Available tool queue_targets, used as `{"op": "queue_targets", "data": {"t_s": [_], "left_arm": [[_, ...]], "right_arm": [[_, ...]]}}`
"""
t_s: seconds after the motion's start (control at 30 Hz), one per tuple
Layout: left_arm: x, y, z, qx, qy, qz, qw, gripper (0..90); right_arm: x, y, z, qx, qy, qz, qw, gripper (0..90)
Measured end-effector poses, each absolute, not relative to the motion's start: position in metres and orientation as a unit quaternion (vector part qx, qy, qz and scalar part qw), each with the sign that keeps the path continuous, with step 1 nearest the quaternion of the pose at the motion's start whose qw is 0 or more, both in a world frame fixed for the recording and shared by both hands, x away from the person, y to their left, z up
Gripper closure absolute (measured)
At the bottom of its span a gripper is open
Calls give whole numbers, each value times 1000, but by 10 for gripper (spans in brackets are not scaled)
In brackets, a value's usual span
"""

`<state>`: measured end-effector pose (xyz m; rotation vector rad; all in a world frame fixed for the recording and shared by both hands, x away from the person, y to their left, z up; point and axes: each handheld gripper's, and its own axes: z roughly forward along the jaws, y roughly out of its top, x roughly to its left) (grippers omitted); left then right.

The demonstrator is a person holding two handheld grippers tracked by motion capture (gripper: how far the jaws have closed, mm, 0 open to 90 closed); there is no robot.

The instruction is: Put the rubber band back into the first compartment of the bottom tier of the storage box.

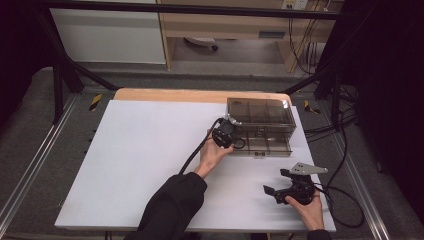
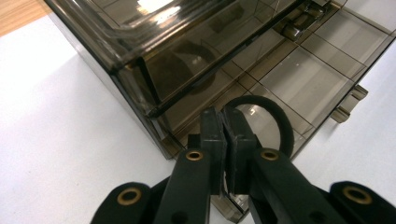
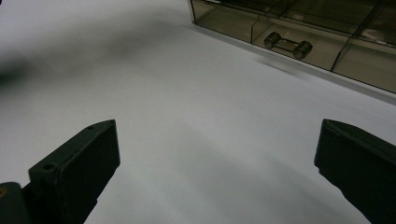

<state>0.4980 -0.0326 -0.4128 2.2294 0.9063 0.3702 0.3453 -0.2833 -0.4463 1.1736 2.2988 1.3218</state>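
While left claw (image 2: 225,140) sits clamped on black ring (image 2: 275,116) over smoky organiser box (image 1: 260,125) at worktop (image 1: 150,150) far-right corner, right claw (image 1: 280,192) wide, near-right edge.

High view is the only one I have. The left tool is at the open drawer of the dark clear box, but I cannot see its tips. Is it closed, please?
Observer: Yes. In the left gripper view, the left tool has its jaws shut together.
Operator: Does it hold something?
Observer: A black ring comes out from between the tips, so it seems pinched there, above a compartment of the drawer.
Operator: And where does the right tool point?
Observer: The right tool stands wide open with nothing between its jaws, and it faces the drawer's handle.
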Motion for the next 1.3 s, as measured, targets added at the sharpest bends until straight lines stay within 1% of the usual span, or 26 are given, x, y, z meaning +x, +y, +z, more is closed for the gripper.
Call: {"op": "queue_targets", "data": {"t_s": [0.43,0.83,1.3], "left_arm": [[501,-34,-422,864,347,142,334,870],[501,-35,-426,868,346,129,333,858],[491,-30,-410,868,329,120,353,726]], "right_arm": [[345,-283,-446,401,787,453,121,8],[345,-283,-446,401,788,452,121,8],[345,-283,-446,401,787,453,120,8]]}}
